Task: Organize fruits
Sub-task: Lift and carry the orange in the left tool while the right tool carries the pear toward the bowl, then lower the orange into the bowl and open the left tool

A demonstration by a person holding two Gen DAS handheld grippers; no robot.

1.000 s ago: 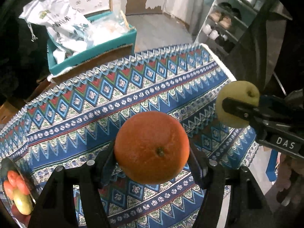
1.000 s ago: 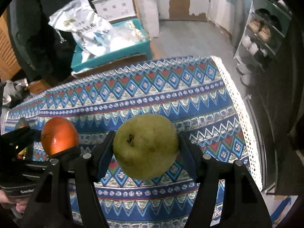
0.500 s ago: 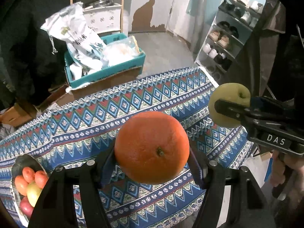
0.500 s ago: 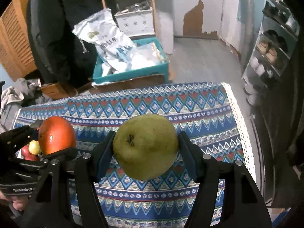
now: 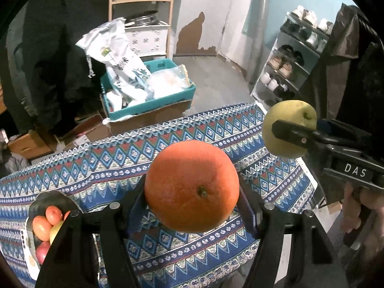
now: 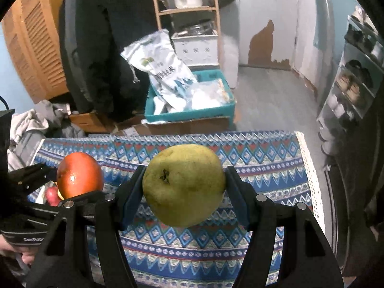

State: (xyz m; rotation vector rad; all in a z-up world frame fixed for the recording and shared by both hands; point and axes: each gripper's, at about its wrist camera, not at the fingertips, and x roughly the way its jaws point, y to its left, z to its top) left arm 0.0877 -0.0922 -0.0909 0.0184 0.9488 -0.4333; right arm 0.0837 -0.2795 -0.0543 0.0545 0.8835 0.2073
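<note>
My left gripper (image 5: 192, 201) is shut on an orange (image 5: 192, 184) and holds it high above the patterned tablecloth (image 5: 100, 168). My right gripper (image 6: 184, 189) is shut on a green pear (image 6: 183, 184), also held above the cloth. In the left wrist view the pear (image 5: 288, 127) shows at the right, in the right gripper. In the right wrist view the orange (image 6: 79, 175) shows at the left. A dark bowl (image 5: 52, 199) with several red and yellow fruits sits on the cloth at the lower left, partly behind my left finger.
Beyond the table's far edge stands a teal crate (image 5: 148, 100) with bags on a cardboard box. A wooden shelf (image 5: 141, 0) is behind it and a shoe rack (image 5: 288, 64) at the right. The tablecloth's right edge (image 6: 309, 168) drops off.
Both grippers have risen and pulled back from the table with their fruits still held. More of the room and the fruit bowl has come into view.
</note>
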